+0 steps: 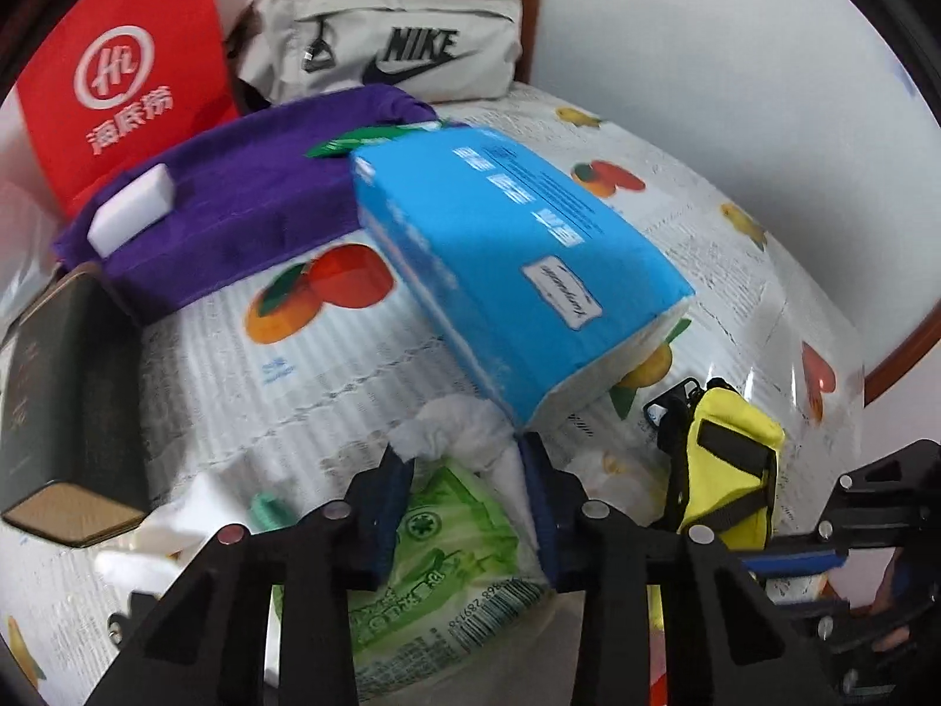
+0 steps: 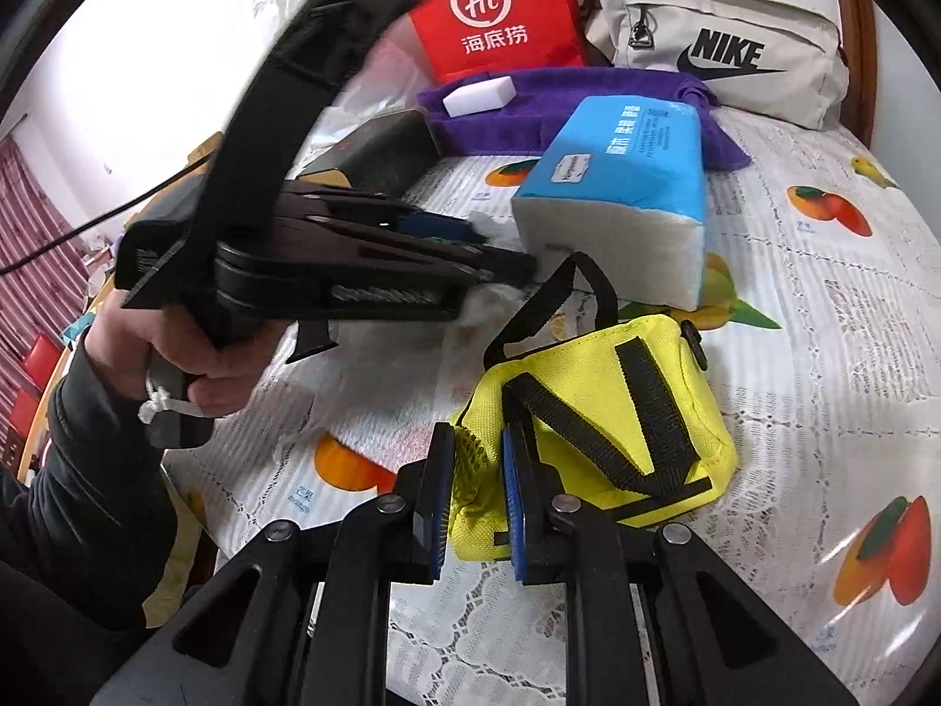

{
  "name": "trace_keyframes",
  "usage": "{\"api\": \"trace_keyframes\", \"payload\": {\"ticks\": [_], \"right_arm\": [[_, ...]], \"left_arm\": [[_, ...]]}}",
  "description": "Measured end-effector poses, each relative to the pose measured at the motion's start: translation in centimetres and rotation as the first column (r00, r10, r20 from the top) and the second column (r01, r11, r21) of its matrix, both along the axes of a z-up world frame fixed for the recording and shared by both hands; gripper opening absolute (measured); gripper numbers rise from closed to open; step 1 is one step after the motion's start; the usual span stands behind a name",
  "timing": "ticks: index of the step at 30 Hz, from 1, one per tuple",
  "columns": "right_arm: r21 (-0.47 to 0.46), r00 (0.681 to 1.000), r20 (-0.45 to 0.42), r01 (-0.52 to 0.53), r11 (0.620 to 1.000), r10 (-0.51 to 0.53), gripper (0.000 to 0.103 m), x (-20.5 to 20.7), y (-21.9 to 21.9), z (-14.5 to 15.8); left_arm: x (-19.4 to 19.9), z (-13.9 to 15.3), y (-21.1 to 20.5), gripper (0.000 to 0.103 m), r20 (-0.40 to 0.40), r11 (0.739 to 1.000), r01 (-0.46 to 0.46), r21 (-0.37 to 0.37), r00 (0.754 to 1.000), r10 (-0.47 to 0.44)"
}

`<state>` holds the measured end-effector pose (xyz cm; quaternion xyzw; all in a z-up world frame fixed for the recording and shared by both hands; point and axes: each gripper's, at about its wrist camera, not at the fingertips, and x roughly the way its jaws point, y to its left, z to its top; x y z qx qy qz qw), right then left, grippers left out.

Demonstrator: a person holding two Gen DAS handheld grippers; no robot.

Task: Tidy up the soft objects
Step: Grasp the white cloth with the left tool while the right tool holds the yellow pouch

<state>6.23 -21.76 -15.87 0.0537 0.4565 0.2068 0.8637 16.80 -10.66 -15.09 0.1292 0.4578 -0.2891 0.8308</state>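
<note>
My left gripper (image 1: pixel 464 465) is shut on a green tissue pack (image 1: pixel 447 553) with white tissue bunched at its top, held above the table. In the right wrist view the left gripper (image 2: pixel 506 270) points toward the blue tissue pack (image 2: pixel 623 188). That blue pack (image 1: pixel 517 270) lies just ahead of my left fingers. My right gripper (image 2: pixel 477 465) is shut on a corner of the yellow pouch (image 2: pixel 611 429) with black straps, which rests on the table. The pouch also shows in the left wrist view (image 1: pixel 729 465).
A purple towel (image 1: pixel 235 206) with a white sponge (image 1: pixel 132 212) lies at the back, beside a red paper bag (image 1: pixel 123 76) and a beige Nike bag (image 1: pixel 400 47). A dark box (image 1: pixel 59 400) stands at left. The fruit-print tablecloth (image 2: pixel 823 323) covers the table.
</note>
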Motion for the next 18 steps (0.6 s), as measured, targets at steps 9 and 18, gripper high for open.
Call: {"api": "trace_keyframes", "payload": {"ticks": [9, 18], "right_arm": [[-0.016, 0.999, 0.001, 0.039, 0.999, -0.039, 0.016, 0.4, -0.4, 0.4], [-0.018, 0.999, -0.026, 0.021, 1.0, -0.022, 0.025, 0.9, 0.5, -0.2]], "left_arm": [[0.0, 1.4, 5.3, 0.034, 0.017, 0.992, -0.122, -0.002, 0.992, 0.122], [1.0, 0.1, 5.4, 0.06, -0.029, 0.985, -0.172, 0.031, 0.985, 0.173]]}}
